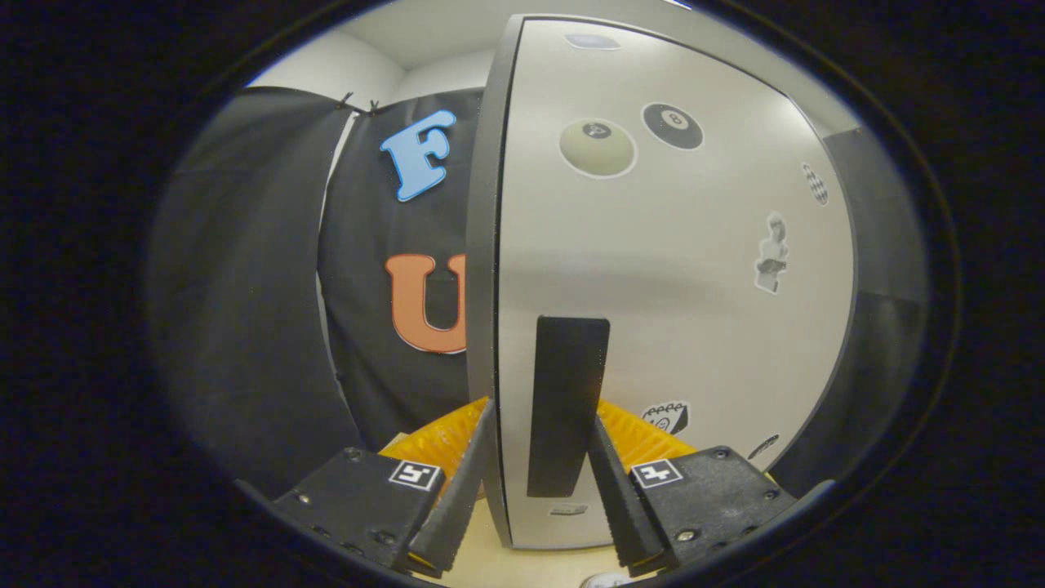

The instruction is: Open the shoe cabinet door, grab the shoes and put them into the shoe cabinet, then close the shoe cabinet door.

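The shoe cabinet door (678, 269) is a pale panel with several stickers, and I see it nearly edge-on just ahead. Its grey edge (482, 269) runs upright between my fingers. A black upright handle strip (567, 367) sits on the door's face close to that edge. My gripper (540, 416) straddles the edge. The left finger (461, 482) lies against the outer side of the edge, and the right finger (620, 490) presses the handle strip's far side. Both fingers are closed on the door.
The booth's black cloth wall (269, 310) hangs to the left, beyond the door's edge. A pale wooden surface (490, 547) lies under the door's lower corner. Something yellow and ridged (437, 441) shows low behind the fingers. A dark panel (886, 343) stands past the door's right side.
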Tool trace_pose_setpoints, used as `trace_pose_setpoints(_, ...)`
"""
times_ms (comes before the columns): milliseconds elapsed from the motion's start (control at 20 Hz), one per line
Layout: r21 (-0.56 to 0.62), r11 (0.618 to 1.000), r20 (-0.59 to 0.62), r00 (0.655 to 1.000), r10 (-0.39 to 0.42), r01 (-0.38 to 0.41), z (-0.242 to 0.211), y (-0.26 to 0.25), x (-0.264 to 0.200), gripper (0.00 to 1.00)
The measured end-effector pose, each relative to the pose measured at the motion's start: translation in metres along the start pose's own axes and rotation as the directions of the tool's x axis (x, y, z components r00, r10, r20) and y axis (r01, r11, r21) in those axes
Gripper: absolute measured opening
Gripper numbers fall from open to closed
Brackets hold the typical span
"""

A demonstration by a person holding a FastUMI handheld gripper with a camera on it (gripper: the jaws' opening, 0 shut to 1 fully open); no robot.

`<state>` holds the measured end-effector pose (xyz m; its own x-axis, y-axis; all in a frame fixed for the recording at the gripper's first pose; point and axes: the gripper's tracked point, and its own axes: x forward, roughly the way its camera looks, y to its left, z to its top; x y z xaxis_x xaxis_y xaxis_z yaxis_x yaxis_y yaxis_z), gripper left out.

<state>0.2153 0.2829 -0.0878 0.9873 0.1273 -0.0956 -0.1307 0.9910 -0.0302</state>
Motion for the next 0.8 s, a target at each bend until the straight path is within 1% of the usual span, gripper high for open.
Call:
trace_pose_setpoints(50,0.004,1.0,0.0,1.0,0.004,-0.004,0.001,0.0,-0.001,0.7)
trace_pose_setpoints(100,0.001,1.0,-0.002,1.0,-0.024,0.024,0.0,-0.008,0.001,0.68)
trace_pose_setpoints(150,0.028,0.999,0.002,1.0,-0.031,0.031,0.001,-0.013,-0.001,0.66)
trace_pose_setpoints(200,0.039,0.999,-0.007,1.0,-0.018,0.019,-0.001,-0.012,0.0,0.41)
trace_pose_setpoints(400,0.042,0.999,-0.025,0.999,0.03,-0.029,-0.001,-0.013,-0.005,0.36)
trace_pose_setpoints(450,0.045,0.998,-0.024,0.999,0.043,-0.042,-0.001,-0.013,-0.007,0.33)
trace_pose_setpoints(500,0.039,0.998,-0.024,0.998,0.056,-0.055,-0.003,-0.012,-0.012,0.3)
trace_pose_setpoints(700,0.041,0.992,-0.023,0.993,0.119,-0.118,-0.006,-0.012,-0.04,0.26)
trace_pose_setpoints(800,0.04,0.988,-0.027,0.989,0.148,-0.147,-0.009,-0.014,-0.046,0.24)
